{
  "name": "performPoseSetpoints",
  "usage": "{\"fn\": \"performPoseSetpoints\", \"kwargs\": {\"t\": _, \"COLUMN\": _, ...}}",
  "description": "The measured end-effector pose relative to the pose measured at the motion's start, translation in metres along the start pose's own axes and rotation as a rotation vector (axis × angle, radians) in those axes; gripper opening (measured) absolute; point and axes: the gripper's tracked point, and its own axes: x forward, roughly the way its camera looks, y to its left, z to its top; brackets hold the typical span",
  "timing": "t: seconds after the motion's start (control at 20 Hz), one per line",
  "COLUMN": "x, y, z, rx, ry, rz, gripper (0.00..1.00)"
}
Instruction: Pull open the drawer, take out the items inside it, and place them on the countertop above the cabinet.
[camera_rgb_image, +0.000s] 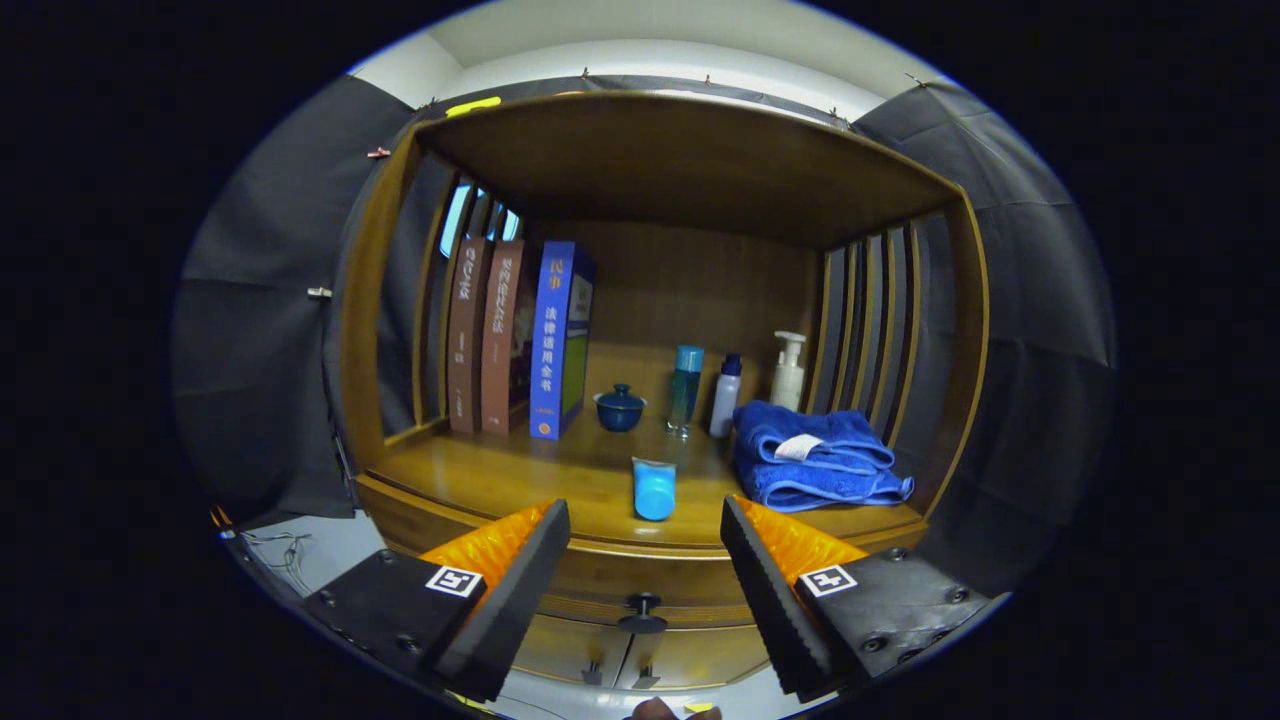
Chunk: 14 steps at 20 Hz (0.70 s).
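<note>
The fingers (645, 560) stood apart and empty; between them, just ahead, the drawer's small dark knob (642, 612) looked rigid, probably slippery, best pinched around its stem.

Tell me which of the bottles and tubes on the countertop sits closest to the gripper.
The short blue tube, standing alone near the countertop's front edge, just beyond the open gripper. The other three bottles stand farther back in a row.
</note>
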Motion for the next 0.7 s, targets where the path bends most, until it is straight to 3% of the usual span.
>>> {"fn": "performPoseSetpoints", "kwargs": {"t": 0.45, "x": -0.087, "y": 0.006, "z": 0.099, "rx": 0.095, "ry": -0.104, "rz": 0.057, "gripper": 0.99}}
{"fn": "performPoseSetpoints", "kwargs": {"t": 0.7, "x": -0.141, "y": 0.009, "z": 0.126, "rx": 0.082, "ry": -0.116, "rz": 0.068, "gripper": 0.99}}
